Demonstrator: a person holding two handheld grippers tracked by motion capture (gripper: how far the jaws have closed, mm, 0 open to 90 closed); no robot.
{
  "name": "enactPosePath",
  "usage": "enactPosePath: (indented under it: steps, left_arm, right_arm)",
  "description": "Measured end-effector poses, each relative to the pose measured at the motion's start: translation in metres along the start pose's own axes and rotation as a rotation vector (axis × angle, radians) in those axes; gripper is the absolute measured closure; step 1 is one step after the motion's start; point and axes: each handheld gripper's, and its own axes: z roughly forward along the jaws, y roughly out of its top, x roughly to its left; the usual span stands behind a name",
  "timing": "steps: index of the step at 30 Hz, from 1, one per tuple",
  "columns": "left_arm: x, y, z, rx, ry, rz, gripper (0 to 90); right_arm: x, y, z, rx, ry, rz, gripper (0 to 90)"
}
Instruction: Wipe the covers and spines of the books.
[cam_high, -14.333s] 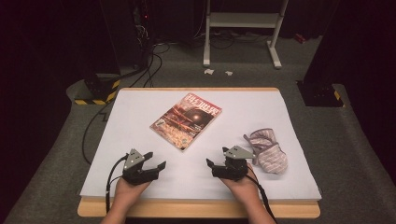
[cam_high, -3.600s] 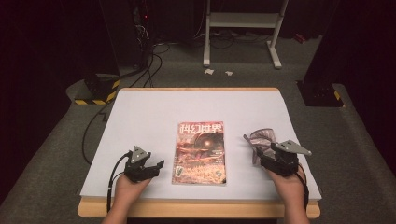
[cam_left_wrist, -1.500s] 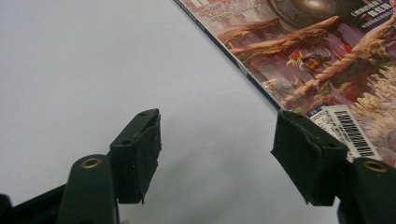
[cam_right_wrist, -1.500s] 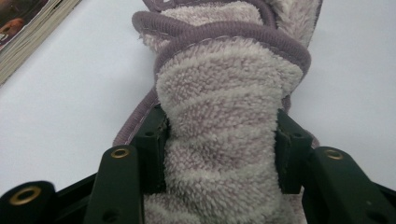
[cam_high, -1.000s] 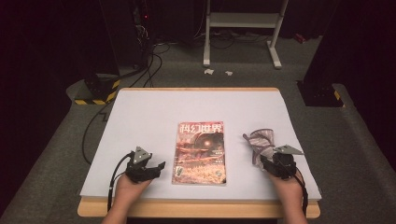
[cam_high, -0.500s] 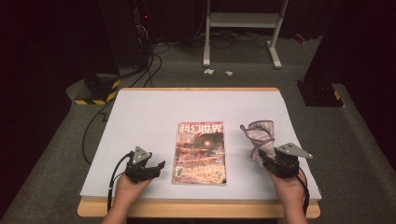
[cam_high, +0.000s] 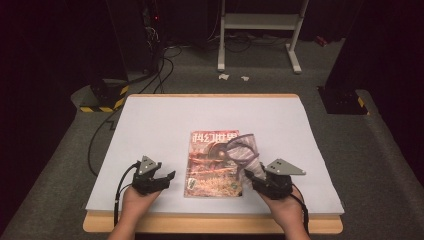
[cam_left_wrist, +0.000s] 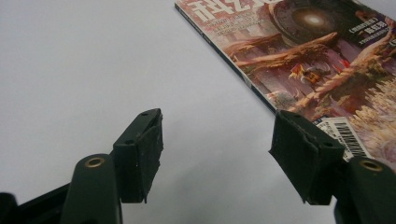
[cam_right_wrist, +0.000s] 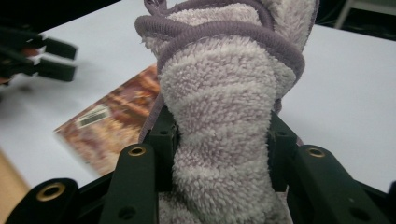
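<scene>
A magazine (cam_high: 212, 162) with a reddish cover lies flat in the middle of the white table (cam_high: 160, 120). My right gripper (cam_high: 251, 175) is shut on a fluffy purple-and-white striped cloth (cam_high: 242, 152), which is lifted over the magazine's right edge. In the right gripper view the cloth (cam_right_wrist: 224, 93) bulges up between the pads of that gripper (cam_right_wrist: 223, 135), with the magazine (cam_right_wrist: 116, 121) below it at left. My left gripper (cam_high: 170, 177) rests by the magazine's near left corner. Its jaws (cam_left_wrist: 217, 149) stand open on bare table, the magazine (cam_left_wrist: 308, 51) just beyond them to the right.
The table's wooden front edge (cam_high: 210, 222) runs under both hands. Behind the table a white metal stand (cam_high: 260, 30) is on the floor, and cables (cam_high: 150, 75) with black equipment lie at the back left. Bare white surface spreads across the far half of the table.
My right gripper has carried the cloth up and to the left, from the table beside the magazine to over its right edge. The left gripper has stayed put.
</scene>
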Motion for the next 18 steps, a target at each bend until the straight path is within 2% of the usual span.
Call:
enactPosePath:
  steps: [2,5,6,7,9,10,12,15,16,18]
  left_arm:
    - [0.001,0.000,-0.001,-0.001,0.001,0.002,34.3]
    - [0.001,0.000,-0.001,-0.002,0.001,-0.001,34.3]
    - [0.002,0.000,-0.001,-0.003,0.001,-0.002,34.3]
    - [0.002,0.000,-0.001,-0.004,0.000,-0.006,34.3]
    - [0.003,0.001,-0.002,0.000,0.006,-0.011,34.9]
    - [0.003,0.001,-0.002,0.000,0.006,-0.011,35.0]
    - [0.005,0.001,-0.002,0.003,0.004,-0.023,35.2]
    - [0.008,0.001,-0.003,0.000,-0.007,-0.034,36.0]
    - [0.009,0.001,-0.004,-0.009,-0.005,-0.032,36.5]
    - [0.009,0.001,-0.005,-0.018,0.000,-0.033,36.3]
  right_arm:
    - [0.013,-0.004,0.013,0.042,0.040,-0.026,57.7]
    - [0.018,-0.011,0.026,0.096,0.067,-0.026,57.7]
    - [0.018,-0.011,0.026,0.096,0.067,-0.026,57.7]
    - [0.018,-0.018,0.036,0.141,0.079,-0.023,57.5]
    - [0.017,-0.024,0.045,0.189,0.094,-0.019,57.1]
    - [0.017,-0.024,0.045,0.189,0.094,-0.019,57.1]
    - [0.017,-0.031,0.054,0.228,0.084,-0.044,56.6]
    - [0.018,-0.034,0.058,0.232,0.085,-0.033,56.2]
    - [0.020,-0.033,0.059,0.237,0.076,-0.051,56.0]
    - [0.022,-0.032,0.060,0.237,0.072,-0.057,55.9]
